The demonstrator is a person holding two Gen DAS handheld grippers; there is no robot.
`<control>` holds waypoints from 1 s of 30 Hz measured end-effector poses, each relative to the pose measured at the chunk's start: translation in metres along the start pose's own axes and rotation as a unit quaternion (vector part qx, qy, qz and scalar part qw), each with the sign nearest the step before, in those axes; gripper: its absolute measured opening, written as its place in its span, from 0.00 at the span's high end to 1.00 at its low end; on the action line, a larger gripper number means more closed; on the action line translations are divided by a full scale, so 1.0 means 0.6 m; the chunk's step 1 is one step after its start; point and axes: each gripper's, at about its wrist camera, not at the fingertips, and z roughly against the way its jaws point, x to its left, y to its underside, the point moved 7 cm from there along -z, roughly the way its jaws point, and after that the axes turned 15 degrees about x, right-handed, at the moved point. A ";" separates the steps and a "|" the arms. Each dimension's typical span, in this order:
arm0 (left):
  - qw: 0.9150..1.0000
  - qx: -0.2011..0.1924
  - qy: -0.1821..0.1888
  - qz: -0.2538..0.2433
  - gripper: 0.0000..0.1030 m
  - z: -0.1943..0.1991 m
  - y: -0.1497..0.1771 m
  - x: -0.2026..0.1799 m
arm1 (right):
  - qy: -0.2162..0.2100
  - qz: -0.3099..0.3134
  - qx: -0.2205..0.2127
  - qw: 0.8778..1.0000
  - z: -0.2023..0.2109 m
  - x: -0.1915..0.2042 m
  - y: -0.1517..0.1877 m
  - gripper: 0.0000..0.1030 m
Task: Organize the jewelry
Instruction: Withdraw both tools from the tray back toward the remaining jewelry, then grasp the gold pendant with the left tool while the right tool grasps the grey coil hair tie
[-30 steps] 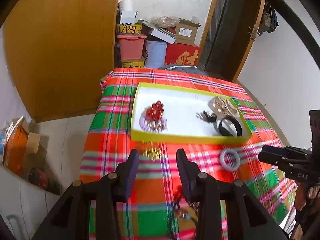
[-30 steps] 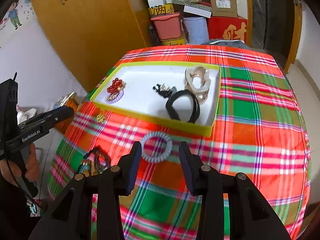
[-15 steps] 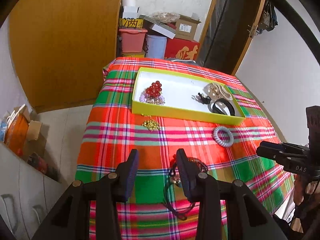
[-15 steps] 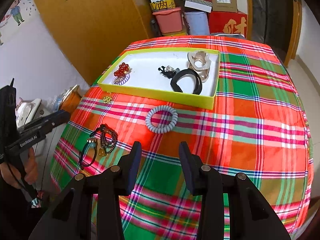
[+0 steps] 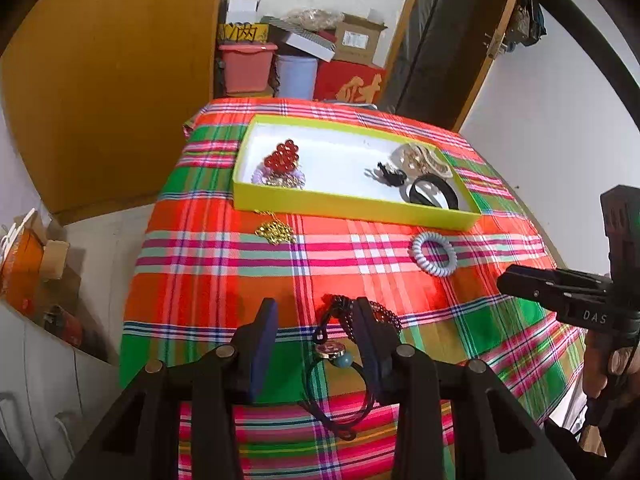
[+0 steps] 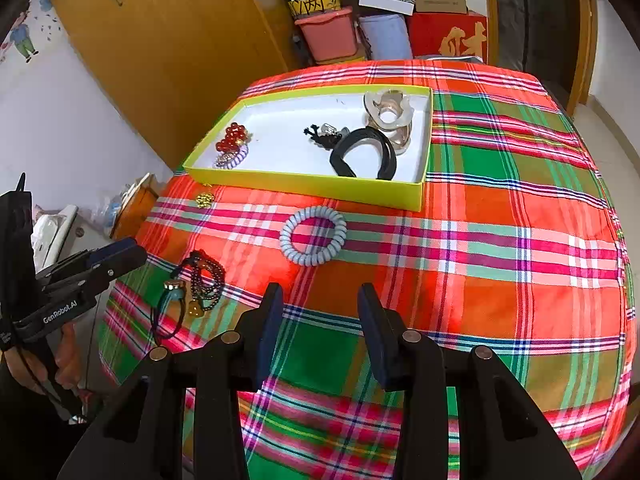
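- A table covered by a plaid cloth (image 6: 500, 248) is seen in both views, filling the middle of each frame.
- A yellow tray (image 6: 312, 186) is set in the upper centre of the right wrist view; in the left wrist view it (image 5: 352, 206) sits just above centre.
- Inside the tray, red beads (image 6: 232, 138) on a pale coil are found at the left end, a black clip (image 6: 324, 136) near the middle, a black band (image 6: 366, 152) right of it, and a beige claw clip (image 6: 390, 114) in the upper right corner.
- A pale spiral tie (image 6: 313, 236) is laid on the cloth just below the tray, apart from it.
- A gold chain (image 5: 275, 232) is seen on the cloth close to the tray's lower left corner.
- A dark bead necklace with a cord and pendant (image 6: 196, 288) lies in the lower left of the right wrist view.
- The left gripper (image 5: 316, 312) is held with its jaws apart and nothing clamped; the necklace (image 5: 340, 344) is seen between and behind its fingers, on the cloth.
- The right gripper (image 6: 320, 298) is held with its jaws apart and empty, over bare cloth below the spiral tie.
- A cabinet (image 6: 168, 40) and stacked boxes (image 6: 384, 8) are seen along the top.
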 end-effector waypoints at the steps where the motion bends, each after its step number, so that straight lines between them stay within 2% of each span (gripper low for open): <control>1: 1.000 0.003 0.000 0.000 0.63 -0.004 0.001 0.000 | 0.000 0.000 0.001 1.000 -0.001 -0.001 0.000 0.61; 14: 1.000 0.001 -0.016 0.018 0.63 -0.021 -0.037 0.031 | 0.004 0.002 0.003 1.000 -0.024 -0.002 -0.032 0.61; 30: 0.999 0.018 -0.023 0.025 0.63 -0.078 -0.087 0.052 | 0.028 0.005 0.017 0.999 -0.075 -0.007 -0.077 0.61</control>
